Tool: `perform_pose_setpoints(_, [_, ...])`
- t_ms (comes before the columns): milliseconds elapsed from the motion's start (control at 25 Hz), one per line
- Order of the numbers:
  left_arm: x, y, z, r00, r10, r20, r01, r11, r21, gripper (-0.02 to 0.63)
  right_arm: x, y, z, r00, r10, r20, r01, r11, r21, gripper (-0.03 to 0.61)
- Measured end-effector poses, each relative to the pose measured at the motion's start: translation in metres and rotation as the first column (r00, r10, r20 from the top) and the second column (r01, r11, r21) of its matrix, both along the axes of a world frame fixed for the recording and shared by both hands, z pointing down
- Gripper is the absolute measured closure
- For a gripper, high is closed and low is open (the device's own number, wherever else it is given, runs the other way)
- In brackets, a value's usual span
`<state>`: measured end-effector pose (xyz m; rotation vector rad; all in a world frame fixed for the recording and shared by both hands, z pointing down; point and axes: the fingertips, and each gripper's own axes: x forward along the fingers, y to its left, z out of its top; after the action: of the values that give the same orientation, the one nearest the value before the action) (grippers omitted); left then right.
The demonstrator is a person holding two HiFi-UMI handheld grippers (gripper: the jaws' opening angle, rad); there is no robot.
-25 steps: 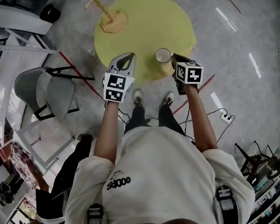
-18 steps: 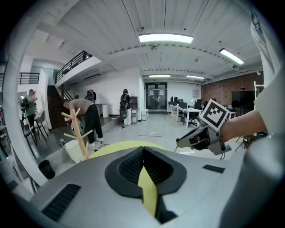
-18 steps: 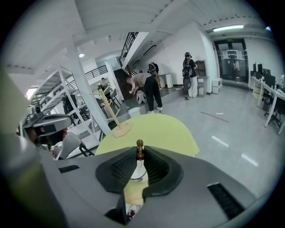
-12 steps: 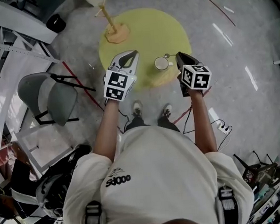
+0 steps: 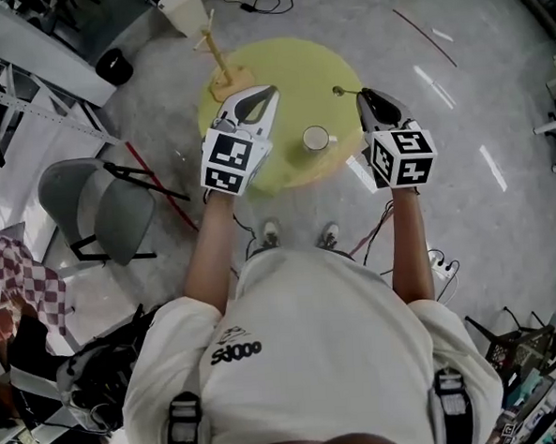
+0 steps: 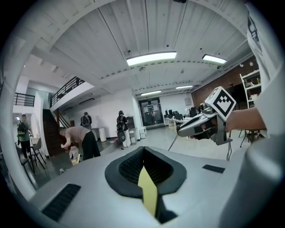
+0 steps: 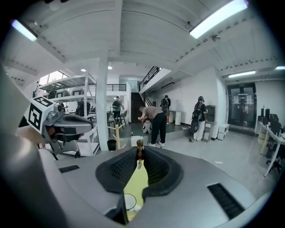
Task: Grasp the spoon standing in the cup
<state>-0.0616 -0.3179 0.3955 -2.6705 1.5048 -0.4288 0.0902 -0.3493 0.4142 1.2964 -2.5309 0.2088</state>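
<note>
Spoon (image 7: 140, 145) was pinched between the tips of the right gripper (image 7: 139, 153), whose two dark pads were closed on its thin handle, with a brownish end poking up just past them. In the head view the spoon showed as a thin sliver sticking out from that gripper's tip towards the left, right of centre in the upper part of the frame, above the right edge of the round yellow table (image 5: 287, 61). It was apart from the cup and not standing in it.

A white cup (image 5: 316, 138) stood on the table near its lower edge, between the two grippers, to the lower left of the spoon. In the right gripper view the cup's rim appeared far below through the gap between the jaws.

To the left of the cup, the left gripper (image 5: 272, 90) hovered over the table. Its own view showed its pads pressed together at the tips with nothing between them, only a narrow strip of yellow tabletop visible lower down.

A wooden stand (image 5: 219, 60) stood at the table's upper left edge. A grey folding chair (image 5: 98, 204) sat on the floor at the left of the frame. The person (image 5: 314, 355), in a white shirt, filled the lower half, both arms stretched forward.
</note>
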Motion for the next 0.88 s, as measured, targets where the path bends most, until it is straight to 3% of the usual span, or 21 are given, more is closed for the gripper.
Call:
perform_pose_setpoints(400, [0.018, 0.013, -0.08, 0.997, 0.056, 0.044, -0.062, 0.983, 0.175, 0.584, 0.006, 0.029, -0.101, 0.997, -0.055, -0.052, 0.067, 0.965, 0.252, 0.514])
perform_pose_setpoints(640, [0.03, 0.027, -0.107, 0.994, 0.081, 0.077, -0.097, 0.965, 0.242, 0.584, 0.004, 0.047, -0.12, 0.991, -0.082, -0.107, 0.11, 0.95, 0.293, 0.514])
perform_pose_setpoints(880, [0.027, 0.03, -0.106, 0.994, 0.077, 0.079, -0.094, 0.966, 0.242, 0.584, -0.001, 0.051, -0.113, 0.987, -0.09, -0.132, 0.125, 0.95, 0.288, 0.514])
